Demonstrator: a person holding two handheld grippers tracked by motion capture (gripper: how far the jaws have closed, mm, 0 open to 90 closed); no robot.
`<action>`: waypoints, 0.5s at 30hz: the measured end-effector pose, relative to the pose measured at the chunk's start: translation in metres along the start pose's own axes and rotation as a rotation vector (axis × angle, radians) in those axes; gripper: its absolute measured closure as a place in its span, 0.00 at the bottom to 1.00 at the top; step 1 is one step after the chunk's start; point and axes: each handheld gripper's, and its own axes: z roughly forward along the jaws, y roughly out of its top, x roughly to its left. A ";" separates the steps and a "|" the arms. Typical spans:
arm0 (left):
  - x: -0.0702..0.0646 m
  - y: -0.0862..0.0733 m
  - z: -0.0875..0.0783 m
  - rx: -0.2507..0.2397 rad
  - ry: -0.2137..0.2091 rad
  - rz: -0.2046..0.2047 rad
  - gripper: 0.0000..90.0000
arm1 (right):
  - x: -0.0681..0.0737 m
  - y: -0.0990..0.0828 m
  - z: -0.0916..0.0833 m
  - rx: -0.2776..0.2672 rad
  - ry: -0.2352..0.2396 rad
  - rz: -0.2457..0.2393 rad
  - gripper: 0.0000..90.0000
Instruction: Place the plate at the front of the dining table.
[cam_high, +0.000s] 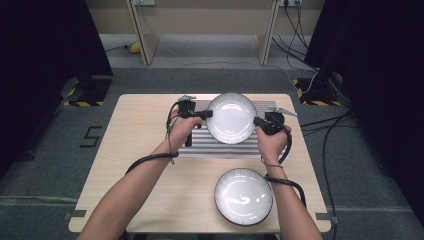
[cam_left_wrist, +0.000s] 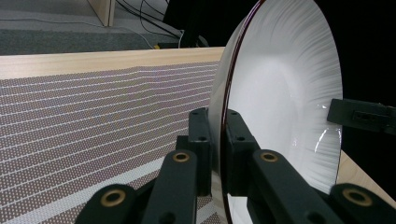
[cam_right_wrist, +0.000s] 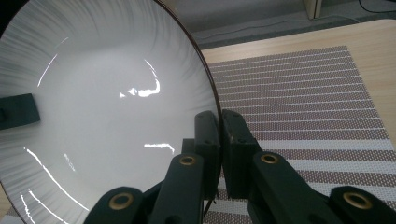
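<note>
Upper plate (cam_high: 231, 118) clamped at both rims by left gripper (cam_high: 206, 114) and right gripper (cam_high: 258, 121), over striped mat (cam_high: 200, 145). Probably mid-carry; next, level lowering needed.

From my seat I find one mark I can read: a dark angular figure (cam_high: 90, 136) on the grey floor (cam_high: 45, 165) at the left middle of the high view, just beside the bench (cam_high: 135, 125). It looks like a "5" or an "S"; I cannot tell which. Black-and-yellow hazard stripes (cam_high: 83, 103) lie above it, with another strip (cam_high: 320, 102) at the upper right. I see no other lettering.
</note>
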 end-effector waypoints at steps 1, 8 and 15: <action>0.000 0.000 0.001 0.000 0.001 -0.001 0.92 | 0.000 0.000 0.001 -0.002 0.001 0.000 0.96; 0.005 0.000 0.005 0.010 0.006 -0.015 0.92 | -0.001 0.001 0.008 0.010 -0.003 0.004 0.95; 0.008 0.000 0.007 0.016 0.014 -0.020 0.92 | -0.001 0.002 0.014 0.020 -0.006 0.004 0.95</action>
